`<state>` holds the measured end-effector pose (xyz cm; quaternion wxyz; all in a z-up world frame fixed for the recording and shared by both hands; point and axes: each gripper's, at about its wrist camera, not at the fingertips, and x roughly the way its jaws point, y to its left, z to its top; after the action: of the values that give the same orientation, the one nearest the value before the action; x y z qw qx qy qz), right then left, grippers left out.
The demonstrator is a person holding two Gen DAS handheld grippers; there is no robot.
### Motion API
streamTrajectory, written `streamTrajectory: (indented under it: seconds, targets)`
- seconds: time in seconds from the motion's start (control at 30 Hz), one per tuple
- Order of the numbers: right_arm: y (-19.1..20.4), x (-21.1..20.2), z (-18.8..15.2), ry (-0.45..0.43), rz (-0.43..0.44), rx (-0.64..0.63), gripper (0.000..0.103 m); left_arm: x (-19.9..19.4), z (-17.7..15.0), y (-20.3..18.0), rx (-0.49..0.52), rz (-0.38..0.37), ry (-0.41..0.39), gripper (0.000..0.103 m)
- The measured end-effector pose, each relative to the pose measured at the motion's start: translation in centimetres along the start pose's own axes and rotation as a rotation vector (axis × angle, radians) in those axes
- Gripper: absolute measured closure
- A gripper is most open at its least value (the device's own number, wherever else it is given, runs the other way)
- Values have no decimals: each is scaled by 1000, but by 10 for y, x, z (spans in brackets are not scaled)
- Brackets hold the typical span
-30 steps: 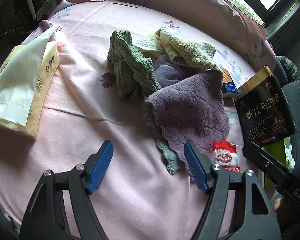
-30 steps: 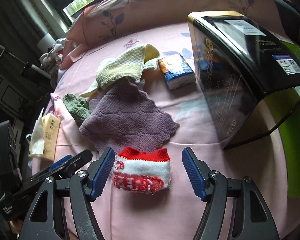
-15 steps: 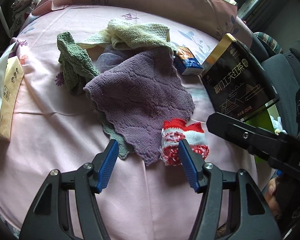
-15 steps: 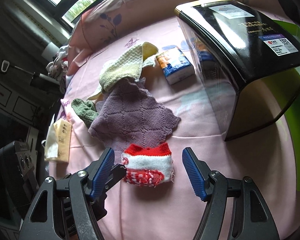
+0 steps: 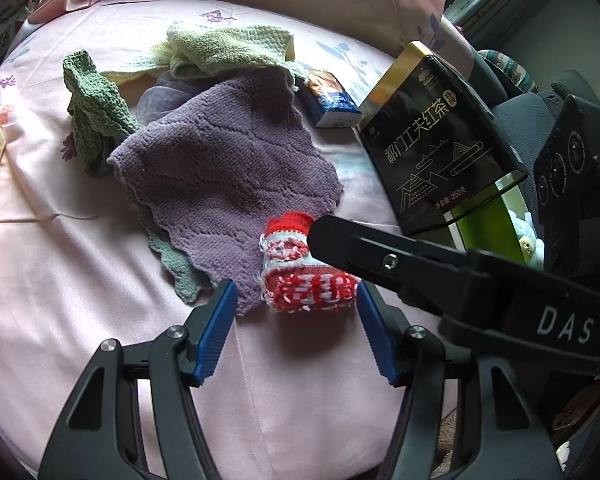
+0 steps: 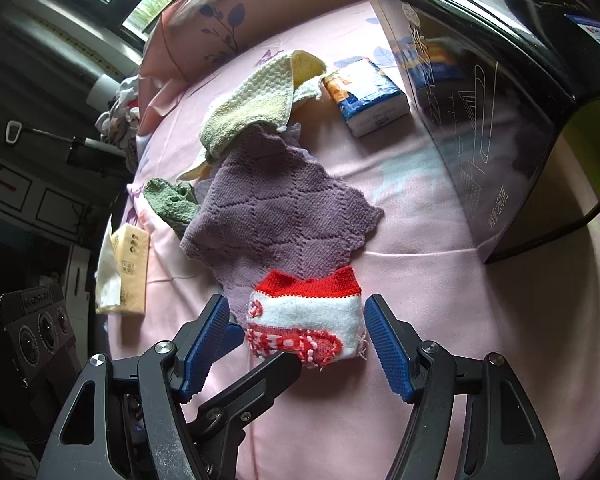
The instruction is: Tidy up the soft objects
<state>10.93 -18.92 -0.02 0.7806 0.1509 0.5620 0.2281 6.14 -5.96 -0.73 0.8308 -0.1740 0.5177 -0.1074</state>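
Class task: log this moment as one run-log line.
left tongs: open, just closing, straddling sock | right tongs: open, straddling sock | sock: flat on bedsheet, overlapping purple cloth | grip: none yet

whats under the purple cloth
A grey-green cloth pokes out beneath the purple cloth at its near-left edge. How far it reaches underneath is hidden.

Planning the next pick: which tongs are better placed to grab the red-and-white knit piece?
Right tongs: open, squarely straddling the knit piece. The left tongs sit nearer its edge.
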Motion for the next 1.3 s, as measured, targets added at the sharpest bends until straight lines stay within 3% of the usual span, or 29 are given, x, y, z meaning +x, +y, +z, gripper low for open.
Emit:
streamTrajectory:
  seconds: [0.3, 0.43, 0.73, 1.03, 1.3]
  targets:
    - [0, 7, 1, 10, 14, 3, 32, 11, -2, -5, 14, -13, 31, 48]
    - [-3, 9, 1, 12, 19, 11, 32, 18, -3, -6, -1, -54, 58, 58]
    - [-4, 15, 2, 13, -6, 1, 32, 17, -5, -11, 23, -49, 36, 65]
    - [10, 9, -2, -28, -33, -71, 35, 6, -3, -15, 38, -61, -20, 66]
    - [27, -12, -7, -122, -58, -156, 35, -11, -3, -22, 67, -88, -107, 66]
